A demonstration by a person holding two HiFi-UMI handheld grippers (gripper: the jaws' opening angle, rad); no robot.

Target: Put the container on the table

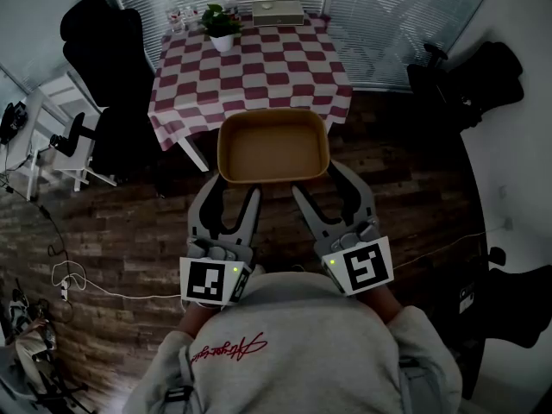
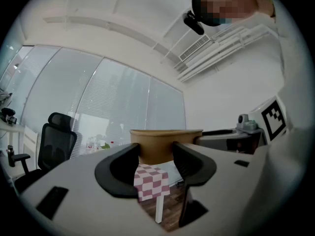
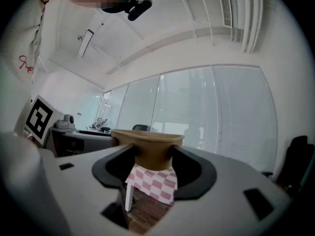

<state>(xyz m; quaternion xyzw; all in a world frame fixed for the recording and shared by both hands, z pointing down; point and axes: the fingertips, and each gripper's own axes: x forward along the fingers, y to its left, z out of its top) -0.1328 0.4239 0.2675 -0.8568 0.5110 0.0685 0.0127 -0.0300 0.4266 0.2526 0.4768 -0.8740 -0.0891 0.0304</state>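
Grey top [image 1: 285,352] is filling the lower edge of the head view. Left gripper [image 1: 231,195] and right gripper [image 1: 321,186] are holding the tan container [image 1: 272,149] level in the air, each pair of fingers [image 2: 123,168] clamping on one near corner. The container is hanging over the wood floor [image 1: 129,222], just short of the checked worktop [image 1: 250,76], which is bearing a potted plant [image 1: 222,26].

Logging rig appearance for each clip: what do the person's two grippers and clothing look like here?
The left gripper and right gripper are light grey with curved, black-lined tongs. Each carries a cube with black-and-white square markers and a small green light. The person wears a light grey sweatshirt with red script.
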